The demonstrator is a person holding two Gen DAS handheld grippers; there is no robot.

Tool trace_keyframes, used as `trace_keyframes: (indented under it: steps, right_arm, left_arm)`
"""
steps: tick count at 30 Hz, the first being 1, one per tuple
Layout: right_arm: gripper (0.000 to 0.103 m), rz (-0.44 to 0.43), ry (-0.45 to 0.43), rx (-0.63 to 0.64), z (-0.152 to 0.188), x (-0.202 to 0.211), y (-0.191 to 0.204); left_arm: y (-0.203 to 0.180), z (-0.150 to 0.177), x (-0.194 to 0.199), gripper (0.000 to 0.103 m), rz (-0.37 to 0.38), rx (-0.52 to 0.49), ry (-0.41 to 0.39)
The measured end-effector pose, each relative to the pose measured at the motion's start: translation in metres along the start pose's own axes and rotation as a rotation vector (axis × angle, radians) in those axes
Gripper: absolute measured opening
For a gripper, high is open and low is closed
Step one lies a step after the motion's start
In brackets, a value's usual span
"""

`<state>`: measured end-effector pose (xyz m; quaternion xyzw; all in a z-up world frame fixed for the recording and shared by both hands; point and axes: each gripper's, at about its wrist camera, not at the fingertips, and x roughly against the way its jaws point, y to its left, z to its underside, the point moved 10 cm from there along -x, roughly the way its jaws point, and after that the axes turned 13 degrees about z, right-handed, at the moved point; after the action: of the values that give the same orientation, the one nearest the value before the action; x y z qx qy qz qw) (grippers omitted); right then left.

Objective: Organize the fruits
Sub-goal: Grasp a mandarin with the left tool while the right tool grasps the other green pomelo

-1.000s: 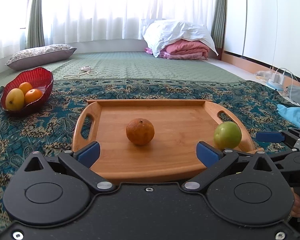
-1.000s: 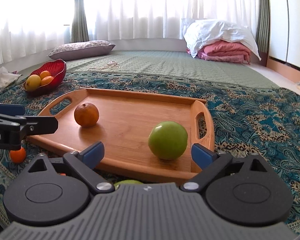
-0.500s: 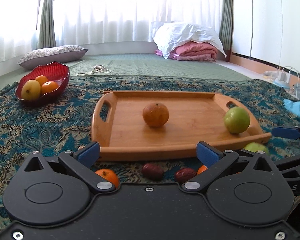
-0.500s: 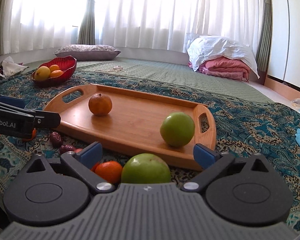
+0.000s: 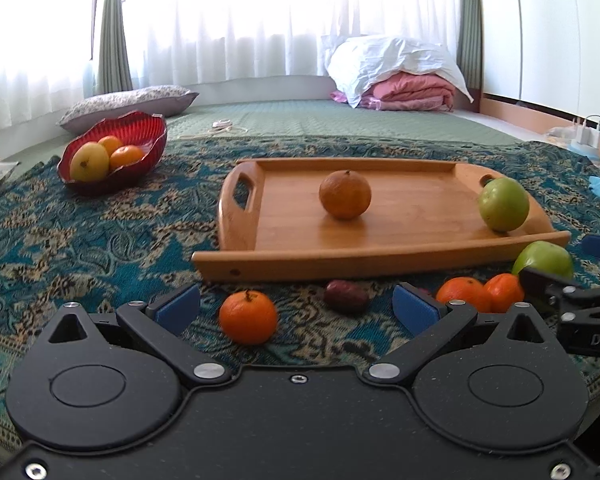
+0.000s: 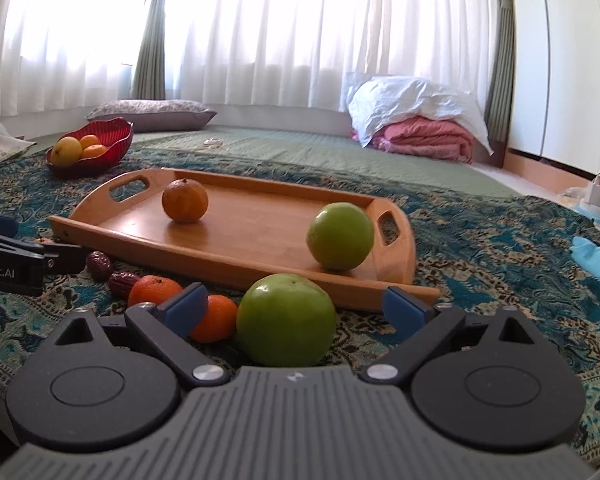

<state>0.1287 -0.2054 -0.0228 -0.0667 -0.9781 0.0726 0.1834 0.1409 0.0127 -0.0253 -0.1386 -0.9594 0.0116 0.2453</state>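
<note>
The left gripper (image 5: 296, 304) had its blue fingers (image 5: 178, 306) spread wide, and they held nothing. A small orange (image 5: 248, 317) sat on the rug between them, a bit toward 9 o'clock. A dark date (image 5: 346, 296) lay just past it at 1 o'clock.

The right gripper (image 6: 296, 304) had its fingers (image 6: 186, 306) wide open too, and they held nothing. A big green apple (image 6: 286, 320) sat on the rug right between them, not touching either finger. A little orange (image 6: 214, 318) lay next to the apple at 9 o'clock, with another orange (image 6: 154, 288) and two dates (image 6: 122, 282) farther that way.

Past the loose fruit was a wooden tray (image 6: 260, 240) at 12 o'clock. On it sat a brownish orange (image 6: 185, 201) toward 11 o'clock and a second green apple (image 6: 340, 236) by the handle at 1 o'clock. Far off at 10 o'clock stood a red bowl (image 6: 116, 136) with a yellow fruit and two oranges inside.

It looked like the job was only partly done. Two fruits were on the tray and three were in the bowl. Still left on the rug (image 5: 100, 240) were one apple, three small oranges and at least two dates. I think the apple between the right fingers would be picked next, and the orange by the left fingers too.
</note>
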Motion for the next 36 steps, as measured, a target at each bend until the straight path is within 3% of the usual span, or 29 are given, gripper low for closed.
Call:
trace_keyframes:
  steps: [9,13,20,27,36]
  right_arm:
    - [0.082,0.008,0.024,-0.04,0.006,-0.001,-0.003]
    - [0.072,-0.041,0.065,-0.114,0.009,-0.004,-0.006]
    - [0.066,-0.061,0.096,-0.174,0.011,-0.008,-0.007]
    - [0.063,-0.049,0.09,-0.152,0.009,-0.012,-0.001]
    - [0.064,-0.092,0.175,-0.286,0.014,-0.029,-0.009]
  left_arm:
    - [0.025,0.007,0.0,0.088,-0.034,0.07,0.01]
    - [0.032,0.01,-0.005,0.073,-0.027,0.09,0.031]
    - [0.038,0.016,-0.011,0.052,-0.014,0.129,0.047]
    - [0.035,0.017,-0.017,0.05,-0.016,0.108,0.049]
    - [0.03,0.017,-0.022,0.048,-0.012,0.101,0.038]
